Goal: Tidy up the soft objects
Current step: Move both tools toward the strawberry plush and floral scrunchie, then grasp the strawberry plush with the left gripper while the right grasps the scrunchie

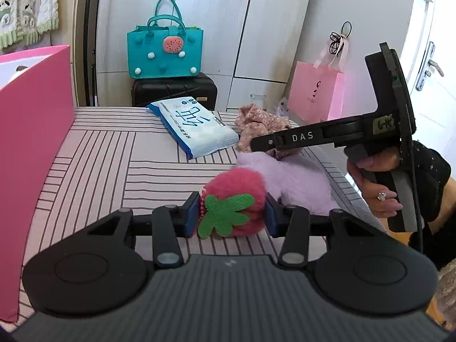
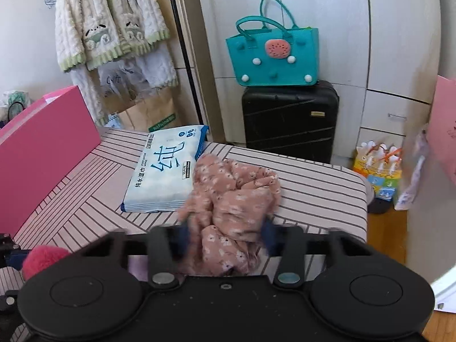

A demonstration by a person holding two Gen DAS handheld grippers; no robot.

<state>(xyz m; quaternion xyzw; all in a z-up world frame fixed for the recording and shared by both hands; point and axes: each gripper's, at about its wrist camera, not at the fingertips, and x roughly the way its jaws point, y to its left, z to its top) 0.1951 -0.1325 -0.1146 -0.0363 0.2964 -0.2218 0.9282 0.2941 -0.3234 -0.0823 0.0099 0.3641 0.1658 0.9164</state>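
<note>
Our left gripper (image 1: 231,213) pinches the strawberry plush (image 1: 233,199) at 6 o'clock; our right gripper (image 2: 225,238) brackets the floral cloth (image 2: 230,196), closure unclear. We lift gently toward the pink box (image 1: 34,142) at 9 o'clock.

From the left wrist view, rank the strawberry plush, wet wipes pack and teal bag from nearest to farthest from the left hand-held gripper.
1. strawberry plush: clamped between the fingers of the left hand-held gripper.
2. wet wipes pack: farther back on the striped surface, slightly left.
3. teal bag: farthest, atop the black suitcase by the wardrobe.
</note>
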